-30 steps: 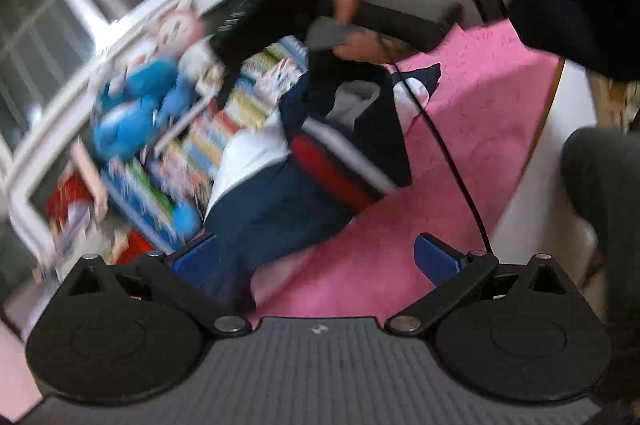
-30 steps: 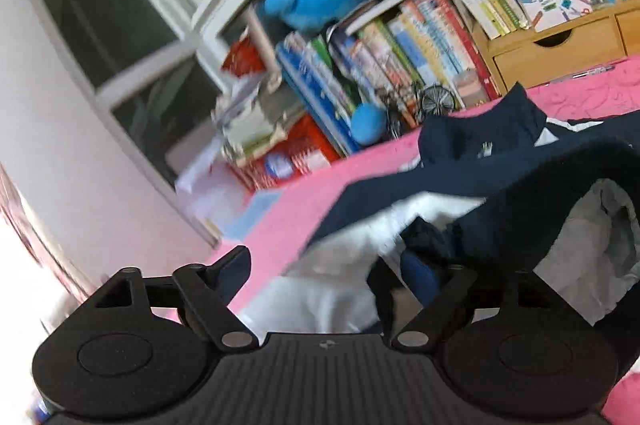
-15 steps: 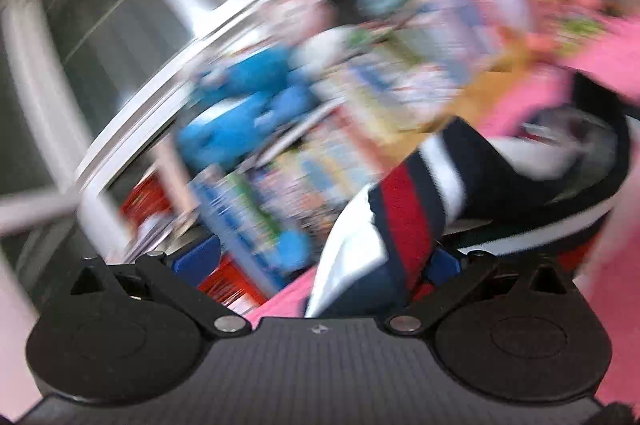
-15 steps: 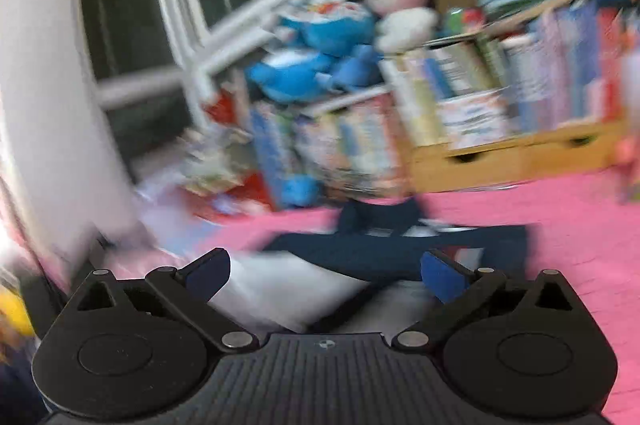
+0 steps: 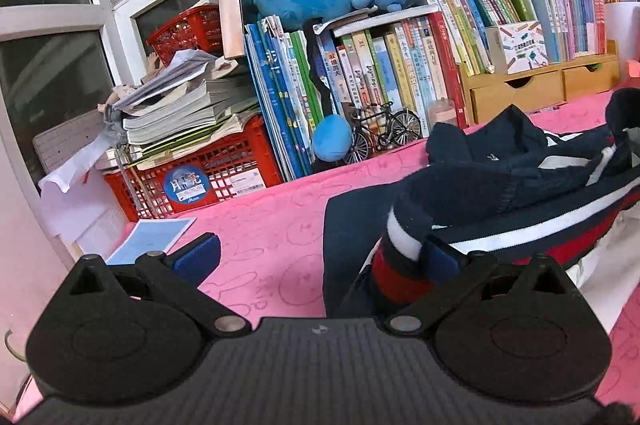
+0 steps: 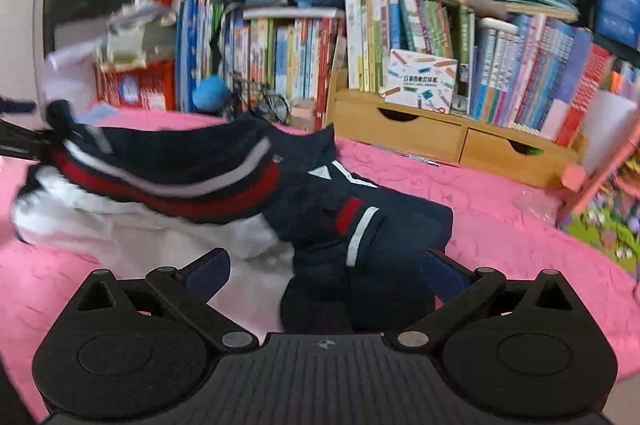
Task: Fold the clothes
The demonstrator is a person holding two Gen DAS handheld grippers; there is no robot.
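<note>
The right hand-held gripper [image 6: 324, 275] has let go of the jacket [image 6: 328, 209] and is spread wide; the left hand-held gripper [image 5: 320, 257] is spread too, pointing slightly down.

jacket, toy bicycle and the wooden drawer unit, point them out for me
jacket [image 6: 320, 209], right wrist view, on its navy body beside the red patch
toy bicycle [image 5: 380, 129], left wrist view, on its frame
wooden drawer unit [image 6: 420, 137], right wrist view, on the left drawer front
</note>
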